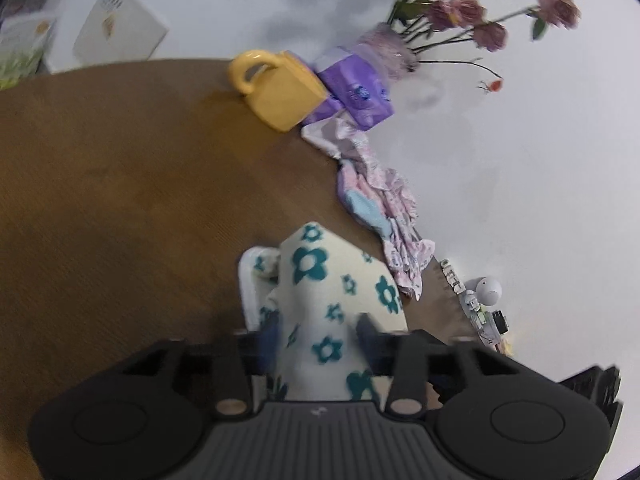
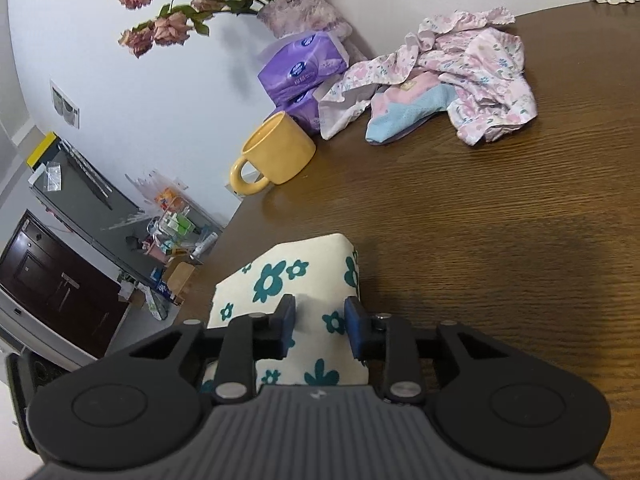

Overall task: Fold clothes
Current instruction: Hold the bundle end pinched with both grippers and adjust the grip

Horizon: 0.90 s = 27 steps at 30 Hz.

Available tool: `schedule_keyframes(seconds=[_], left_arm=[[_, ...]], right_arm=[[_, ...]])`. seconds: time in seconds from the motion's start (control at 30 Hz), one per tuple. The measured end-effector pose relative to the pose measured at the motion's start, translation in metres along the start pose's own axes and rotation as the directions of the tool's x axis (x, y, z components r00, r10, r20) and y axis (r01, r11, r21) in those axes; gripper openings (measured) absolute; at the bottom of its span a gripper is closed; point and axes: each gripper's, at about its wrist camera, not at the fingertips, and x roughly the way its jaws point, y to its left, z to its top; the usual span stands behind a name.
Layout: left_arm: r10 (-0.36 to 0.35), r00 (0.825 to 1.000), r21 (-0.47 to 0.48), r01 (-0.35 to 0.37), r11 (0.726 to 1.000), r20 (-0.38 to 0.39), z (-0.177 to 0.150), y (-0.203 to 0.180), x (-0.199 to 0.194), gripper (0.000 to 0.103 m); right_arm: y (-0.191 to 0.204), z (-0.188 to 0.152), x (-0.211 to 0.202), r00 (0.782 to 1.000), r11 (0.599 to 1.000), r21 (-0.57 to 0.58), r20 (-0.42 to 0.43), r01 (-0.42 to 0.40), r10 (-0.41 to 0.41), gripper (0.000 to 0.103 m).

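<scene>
A cream cloth with teal flowers point(image 1: 316, 276) rises from the brown wooden table point(image 1: 120, 180) and runs between the fingers of my left gripper point(image 1: 318, 336), which is shut on it. In the right wrist view the same cloth point(image 2: 288, 272) lies as a folded block at the table's edge point(image 2: 480, 240). My right gripper point(image 2: 320, 320) is shut on a small ridge of it. A crumpled pile of pink floral and blue garments point(image 1: 384, 200) point(image 2: 472, 64) lies further back on the table.
A yellow mug point(image 1: 280, 92) point(image 2: 276, 152) stands beside purple tissue packs point(image 1: 356, 88) point(image 2: 300, 68) and a vase of dried roses point(image 1: 388, 48) point(image 2: 300, 8) against the white wall. A small white figurine point(image 1: 484, 296) sits past the table's rim. The floor and cluttered shelves lie beyond the edge.
</scene>
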Motion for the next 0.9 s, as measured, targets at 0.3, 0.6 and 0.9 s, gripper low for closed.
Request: schedule_keyframes(seconds=[0.3,0.6,0.9], left_arm=[[-0.029,0.999,0.022,0.029,0.999,-0.017,-0.006,-0.003,-0.006,0.015],[-0.061,0.998,-0.027,0.061,0.998,0.003,-0.007,0.006,-0.019,0.042],[-0.074,0.997,-0.011,0.074,0.997,-0.018,-0.012,0.006,-0.019,0.017]], right_arm=[[0.000,-0.009,-0.007,1.000,1.000,-0.014,-0.009,-0.009,0.009,0.022],[0.001,-0.015,-0.017,1.000,0.999,-0.034,-0.002,-0.019,0.019,0.024],[0.002,-0.019,-0.022,1.000,0.999,-0.045,0.006,-0.020,0.021,0.020]])
